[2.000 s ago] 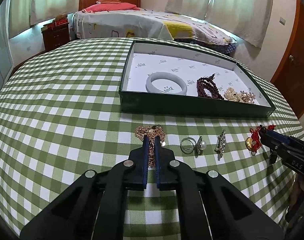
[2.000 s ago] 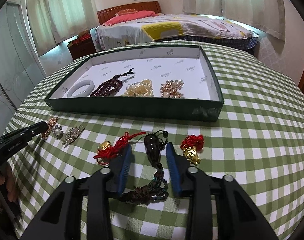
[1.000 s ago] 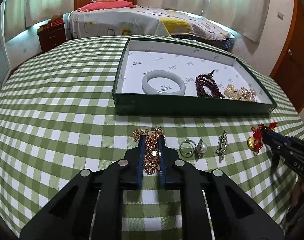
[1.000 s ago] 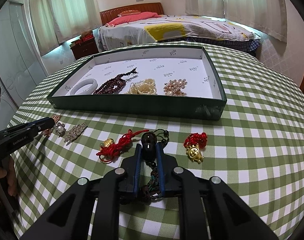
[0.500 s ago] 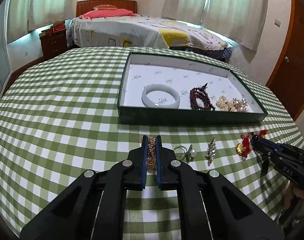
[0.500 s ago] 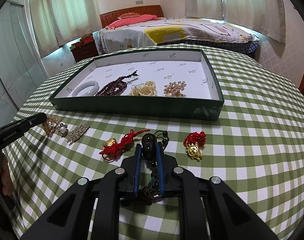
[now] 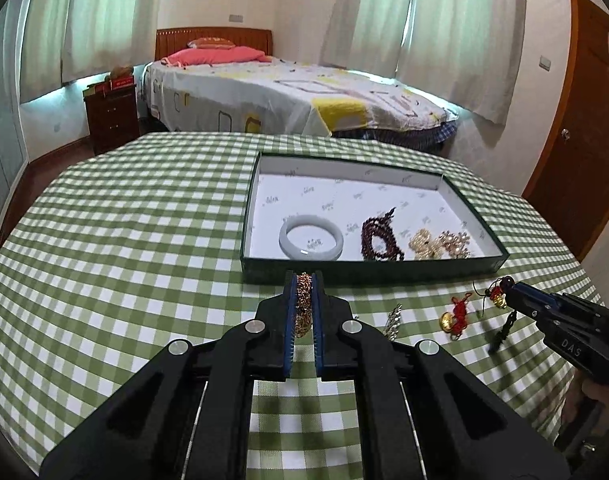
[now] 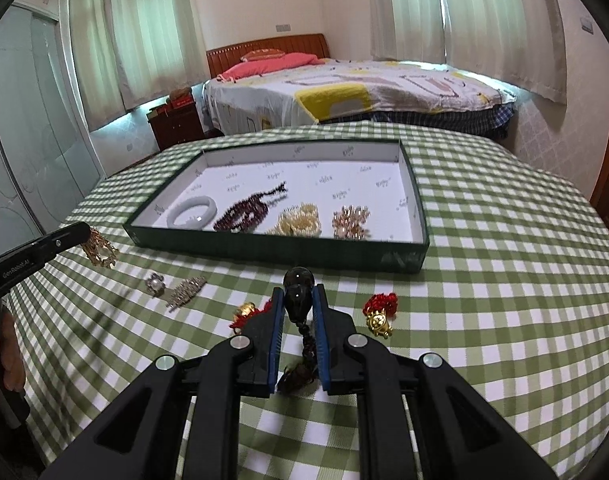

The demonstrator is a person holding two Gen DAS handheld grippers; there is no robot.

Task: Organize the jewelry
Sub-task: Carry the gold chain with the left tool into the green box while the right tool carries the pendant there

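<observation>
Both grippers are higher now than a moment ago, and each one has lifted its piece off the checked tablecloth (image 7: 124,248).

At the far left of the right wrist view, the left gripper (image 8: 89,233) pokes in with the gold chain (image 8: 99,251) dangling from its tip above the cloth. In its own view the left gripper (image 7: 303,280) sits low in the middle, clenched on the gold chain (image 7: 303,307) between its blue pads.

Next on the cloth lie the pearl ring (image 8: 156,283) and the sparkly hair clip (image 8: 186,291), side by side. Then comes a red knot charm (image 8: 246,314) with a gold bead, partly behind the gripper.

In the middle of the right wrist view, the right gripper (image 8: 298,291) is squeezed shut on the dark gourd pendant (image 8: 298,294). Its braided cord and tassel (image 8: 300,374) hang down between the fingers.

To the right lies a second red charm (image 8: 379,312) with a gold piece.

Behind all of this, in the middle of the frame, is the green tray (image 8: 272,251). Inside it, from left to right, are the white bangle (image 8: 192,211), the dark red bead string (image 8: 246,210), the cream pearl bracelet (image 8: 300,219) and the pink-gold bead bracelet (image 8: 350,221).

A bed (image 8: 344,92) stands far back.
</observation>
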